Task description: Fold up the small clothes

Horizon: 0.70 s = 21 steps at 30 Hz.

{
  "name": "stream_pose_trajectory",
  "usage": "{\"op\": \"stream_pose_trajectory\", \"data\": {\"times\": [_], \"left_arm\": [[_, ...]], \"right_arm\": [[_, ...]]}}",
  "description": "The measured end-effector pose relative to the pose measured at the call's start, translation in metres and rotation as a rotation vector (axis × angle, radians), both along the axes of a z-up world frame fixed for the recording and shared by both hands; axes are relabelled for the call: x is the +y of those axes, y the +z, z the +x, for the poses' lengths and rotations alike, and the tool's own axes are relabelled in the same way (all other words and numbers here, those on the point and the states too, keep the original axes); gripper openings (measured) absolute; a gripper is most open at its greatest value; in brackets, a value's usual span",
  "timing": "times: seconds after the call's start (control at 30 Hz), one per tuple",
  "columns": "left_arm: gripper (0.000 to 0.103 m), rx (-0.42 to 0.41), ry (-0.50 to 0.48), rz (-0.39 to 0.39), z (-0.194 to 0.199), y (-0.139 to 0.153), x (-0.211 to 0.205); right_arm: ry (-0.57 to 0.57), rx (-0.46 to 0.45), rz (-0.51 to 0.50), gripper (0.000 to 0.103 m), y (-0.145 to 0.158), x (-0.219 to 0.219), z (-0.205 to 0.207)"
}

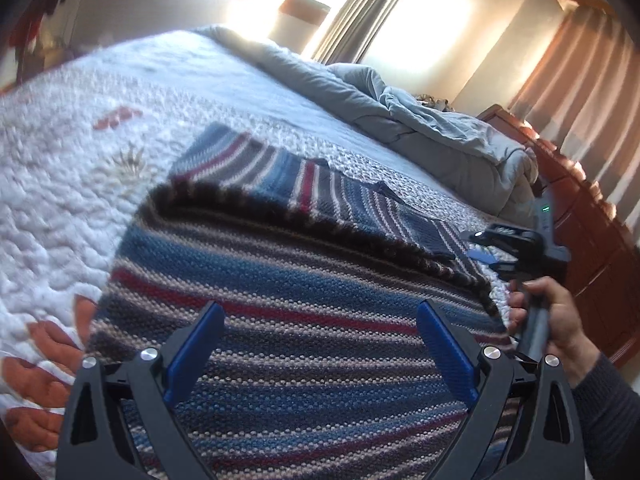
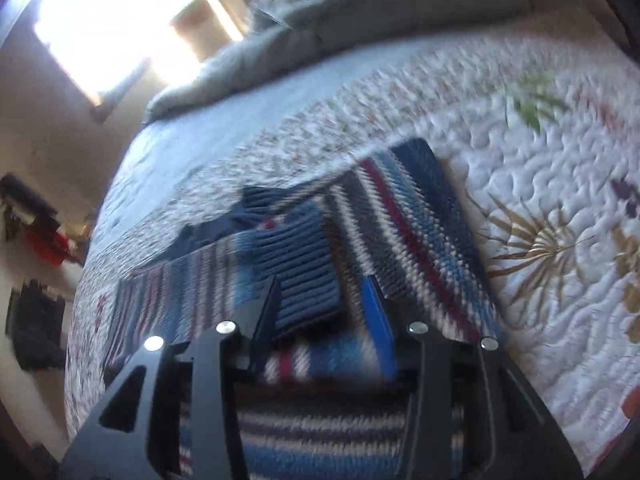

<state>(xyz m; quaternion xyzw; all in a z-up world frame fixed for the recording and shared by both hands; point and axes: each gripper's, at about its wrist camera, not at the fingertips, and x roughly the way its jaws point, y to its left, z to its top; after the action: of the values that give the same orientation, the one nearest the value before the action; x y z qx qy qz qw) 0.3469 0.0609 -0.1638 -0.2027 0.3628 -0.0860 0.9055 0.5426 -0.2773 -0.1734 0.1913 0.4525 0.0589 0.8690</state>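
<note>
Left gripper (image 1: 320, 316) spread wide above striped sweater (image 1: 280, 280), holding nothing, right gripper (image 2: 324, 292) part-open over sleeve cuff (image 2: 308, 264)

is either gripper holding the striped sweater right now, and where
Neither: the left gripper and right gripper are both open above the striped sweater, gripping nothing.

A bed carries everything, covered by a white quilted bedspread (image 1: 60, 184) with rust-red and tan floral motifs. A striped knit sweater (image 1: 304, 320) in blue, grey, white and red lies on the quilt, partly folded. A rumpled grey comforter (image 1: 432, 128) is bunched at the far end.
</note>
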Motion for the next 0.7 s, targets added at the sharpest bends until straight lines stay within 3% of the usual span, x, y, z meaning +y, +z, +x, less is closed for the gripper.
{"op": "stream_pose_trajectory", "data": {"times": [0.13,0.37,0.5,0.7], "left_arm": [[0.097,-0.056,-0.037,0.114,-0.023,0.033,-0.024],[0.097,-0.119,-0.074,0.231,-0.071,0.084,-0.055],[0.098,-0.102,-0.086,0.269,-0.106,0.097,-0.062],[0.098,-0.032,-0.086,0.334,-0.154,0.094,-0.052]], "right_arm": [[0.112,-0.020,-0.018,0.057,0.009,0.013,-0.066],[0.186,0.065,0.037,0.068,-0.002,0.001,-0.183],[0.192,0.085,0.063,0.075,0.004,-0.013,-0.241],[0.173,0.091,0.112,0.075,0.014,-0.032,-0.299]]}}
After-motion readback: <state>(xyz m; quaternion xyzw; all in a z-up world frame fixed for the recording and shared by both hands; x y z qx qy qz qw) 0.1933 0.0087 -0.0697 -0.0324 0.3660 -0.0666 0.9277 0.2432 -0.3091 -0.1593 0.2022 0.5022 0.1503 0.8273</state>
